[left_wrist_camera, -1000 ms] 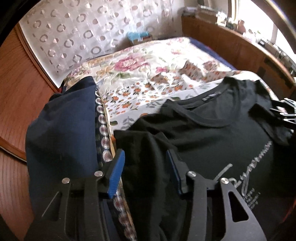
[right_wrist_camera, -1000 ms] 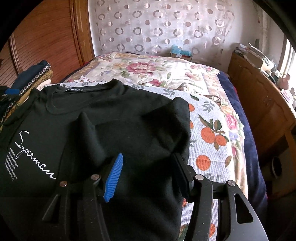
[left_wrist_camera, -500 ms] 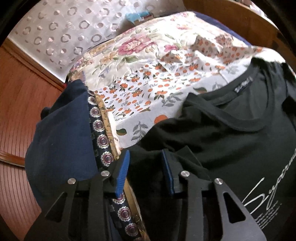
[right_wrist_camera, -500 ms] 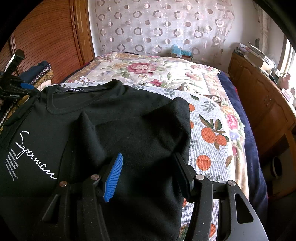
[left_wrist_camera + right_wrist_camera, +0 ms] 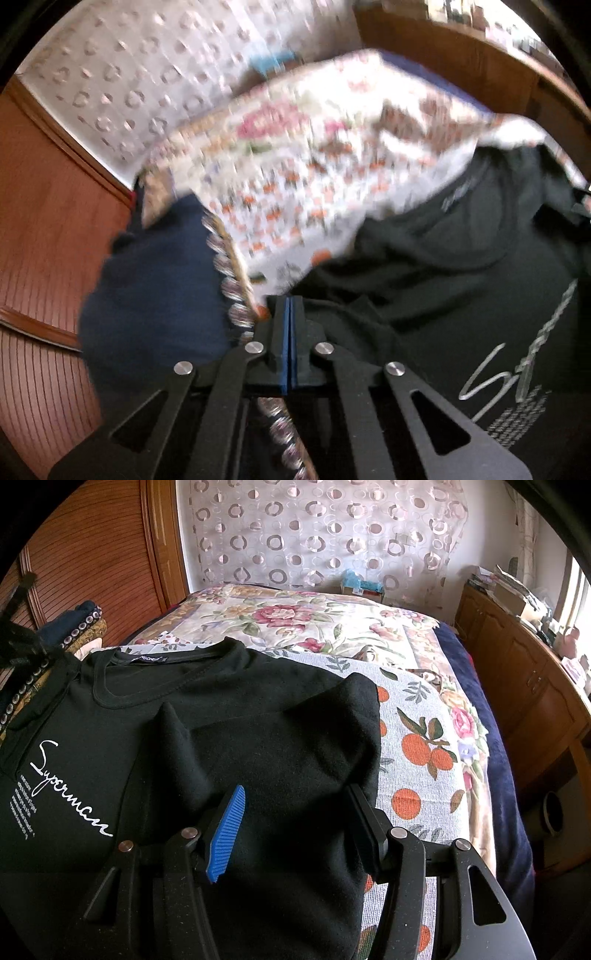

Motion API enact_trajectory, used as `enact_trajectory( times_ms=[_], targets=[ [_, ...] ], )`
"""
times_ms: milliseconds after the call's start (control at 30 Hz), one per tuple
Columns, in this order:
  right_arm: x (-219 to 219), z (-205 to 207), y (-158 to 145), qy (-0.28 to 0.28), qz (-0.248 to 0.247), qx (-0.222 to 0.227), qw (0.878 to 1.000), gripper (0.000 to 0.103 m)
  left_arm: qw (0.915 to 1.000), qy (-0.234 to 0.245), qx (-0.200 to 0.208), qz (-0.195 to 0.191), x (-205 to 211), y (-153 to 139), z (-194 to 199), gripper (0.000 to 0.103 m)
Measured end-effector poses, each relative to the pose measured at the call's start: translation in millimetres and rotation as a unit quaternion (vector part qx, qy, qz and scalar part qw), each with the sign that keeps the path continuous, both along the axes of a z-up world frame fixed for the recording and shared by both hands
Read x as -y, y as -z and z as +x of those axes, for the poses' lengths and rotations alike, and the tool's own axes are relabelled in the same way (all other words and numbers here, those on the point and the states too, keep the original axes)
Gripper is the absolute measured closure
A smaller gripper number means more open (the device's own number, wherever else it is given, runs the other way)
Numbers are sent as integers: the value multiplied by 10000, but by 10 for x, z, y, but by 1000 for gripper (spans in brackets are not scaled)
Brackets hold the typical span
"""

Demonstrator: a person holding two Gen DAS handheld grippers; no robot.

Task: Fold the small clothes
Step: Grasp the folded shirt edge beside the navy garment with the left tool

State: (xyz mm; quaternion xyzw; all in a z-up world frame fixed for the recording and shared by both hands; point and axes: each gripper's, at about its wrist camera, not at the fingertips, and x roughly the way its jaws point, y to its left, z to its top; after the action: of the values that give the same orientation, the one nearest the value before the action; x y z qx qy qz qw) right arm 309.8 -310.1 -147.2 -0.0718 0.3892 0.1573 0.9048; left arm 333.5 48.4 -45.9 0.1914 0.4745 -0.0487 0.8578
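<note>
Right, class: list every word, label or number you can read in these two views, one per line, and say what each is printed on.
"Superman": white script on the chest of the black T-shirt.
Small white lines below the script: too small to read.
Neck label: white letters, too small to read with certainty.
Left wrist view: the script is blurred and cut off, not readable there.
Nothing else bears text.

The left tongs [image 5: 288, 314] are matte black, with flat linkage arms bearing triangular cut-outs and round silver screws at the pivots, and thin blue pads line the fingers. The right tongs [image 5: 295, 819] share that speckled black frame, with a ribbed blue pad [image 5: 227, 834] on one finger.
</note>
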Motion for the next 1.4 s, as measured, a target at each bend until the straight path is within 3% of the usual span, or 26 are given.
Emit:
enact_trajectory(
  times_ms=[167, 300, 533, 633, 700, 733, 867, 1100, 1267, 1300, 1333, 1367, 1400],
  targets=[
    [31, 3, -3, 1, 85, 13, 10000, 46, 9966, -69, 632, -530, -256, -569, -298, 103],
    [200, 8, -62, 114, 355, 93, 9993, 46, 9938, -16, 789, -783, -384, -709, -495, 103],
    [359, 81, -129, 266, 437, 120, 9986, 46, 9964, 177, 117, -826, -183, -315, -354, 102],
    [330, 81, -102, 219, 383, 139, 9989, 46, 9949, 305, -505, -823, -38, -9, -148, 101],
    [271, 57, -89, 193, 325, 172, 9991, 46, 9940, 249, -767, -734, 24, 155, -65, 86],
    [264, 53, -70, 155, 332, 172, 9992, 46, 9946, 246, -820, -580, 58, 236, -22, 68],
    [246, 59, 7, 39, 357, 146, 9992, 46, 9936, 199, -1056, -353, 117, 446, 95, 67],
    [310, 106, -11, -33, 598, 113, 9981, 46, 9905, 126, -1367, -85, 146, 642, 252, 67],
    [289, 73, 1, -52, 623, 142, 9979, 46, 9914, 108, -1300, -59, 146, 646, 305, 69],
    [292, 70, 2, -55, 631, 150, 9979, 46, 9915, 140, -1290, -58, 144, 645, 301, 72],
    [288, 67, 7, -51, 632, 151, 9979, 46, 9917, 188, -1273, -14, 147, 643, 286, 92],
    [281, 65, 12, -45, 634, 149, 9979, 46, 9920, 168, -1243, 115, 138, 647, 279, 100],
    [277, 65, 16, -33, 642, 143, 9978, 46, 9930, 186, -1146, 230, 130, 637, 250, 100]
  ],
)
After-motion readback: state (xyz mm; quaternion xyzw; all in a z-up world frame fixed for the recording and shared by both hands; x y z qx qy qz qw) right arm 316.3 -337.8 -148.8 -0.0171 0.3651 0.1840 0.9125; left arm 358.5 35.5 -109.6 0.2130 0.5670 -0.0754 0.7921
